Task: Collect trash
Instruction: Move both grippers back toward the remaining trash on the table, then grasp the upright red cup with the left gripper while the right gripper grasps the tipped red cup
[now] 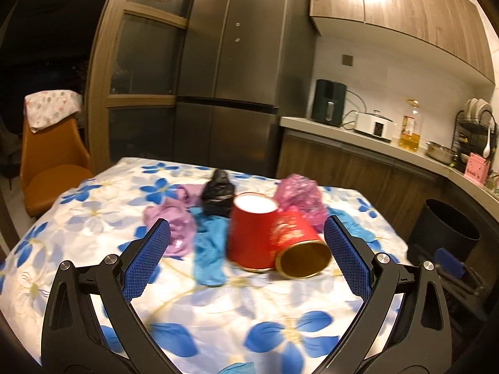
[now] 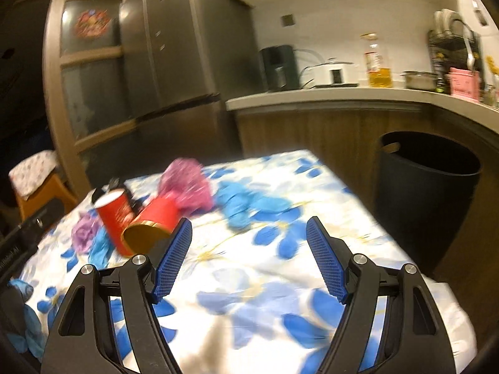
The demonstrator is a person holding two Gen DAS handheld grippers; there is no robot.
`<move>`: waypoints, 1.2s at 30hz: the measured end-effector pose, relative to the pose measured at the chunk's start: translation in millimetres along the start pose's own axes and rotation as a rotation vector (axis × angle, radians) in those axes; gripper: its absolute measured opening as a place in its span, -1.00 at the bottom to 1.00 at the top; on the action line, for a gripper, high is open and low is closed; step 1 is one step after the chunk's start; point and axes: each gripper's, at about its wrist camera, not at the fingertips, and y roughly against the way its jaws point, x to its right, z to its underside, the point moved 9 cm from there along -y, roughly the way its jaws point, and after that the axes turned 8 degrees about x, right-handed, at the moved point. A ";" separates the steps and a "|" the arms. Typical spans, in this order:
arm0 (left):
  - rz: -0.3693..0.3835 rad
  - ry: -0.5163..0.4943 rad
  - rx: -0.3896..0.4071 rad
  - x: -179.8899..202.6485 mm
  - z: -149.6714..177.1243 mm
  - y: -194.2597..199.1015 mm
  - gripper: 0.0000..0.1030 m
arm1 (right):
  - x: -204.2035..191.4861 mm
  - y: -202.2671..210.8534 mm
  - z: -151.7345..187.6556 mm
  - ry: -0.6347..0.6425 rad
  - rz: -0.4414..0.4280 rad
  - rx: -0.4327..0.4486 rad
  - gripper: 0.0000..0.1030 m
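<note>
Both tongs stand wide apart with nothing between their blue ribbed pads. The left gripper (image 1: 247, 243) looks straight at the litter heaped on the table under the white cloth printed with blue flowers (image 1: 218, 311). Just ahead of it, within the span of its jaws, stands an upside-down red paper cup with a white base (image 1: 251, 233), and touching that cup's right side lies a second red paper cup with a gold-lined mouth (image 1: 301, 243), tipped over, its long axis running from the far left toward the near right so that the open mouth faces the gripper's right finger. Behind them sit a crumpled black plastic bag (image 1: 218, 194), a pink plastic bag (image 1: 301, 199), a mauve plastic bag (image 1: 174, 224) and a blue plastic bag (image 1: 209, 249). The right gripper (image 2: 249, 257) hangs over bare cloth, the cups off to its left and a further blue bag (image 2: 240, 205) ahead. The black round bin (image 2: 427, 193) stands on the floor past the table's right edge, nearer the right hand. The left hand seems better placed for the cups.
</note>
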 end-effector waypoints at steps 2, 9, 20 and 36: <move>-0.013 0.000 -0.007 -8.7 1.0 -1.6 0.89 | -16.2 -10.7 8.6 0.018 -0.028 -0.023 0.44; -0.011 0.000 -0.026 -21.7 3.3 -14.8 0.89 | -52.4 -41.8 27.3 0.076 -0.088 -0.089 0.19; 0.008 -0.018 -0.039 -16.9 6.6 -35.1 0.89 | -77.4 -73.0 35.3 0.125 -0.138 -0.153 -0.34; 0.083 -0.048 -0.057 5.0 7.0 -73.9 0.88 | -54.2 -40.2 26.0 0.115 -0.152 -0.099 -0.93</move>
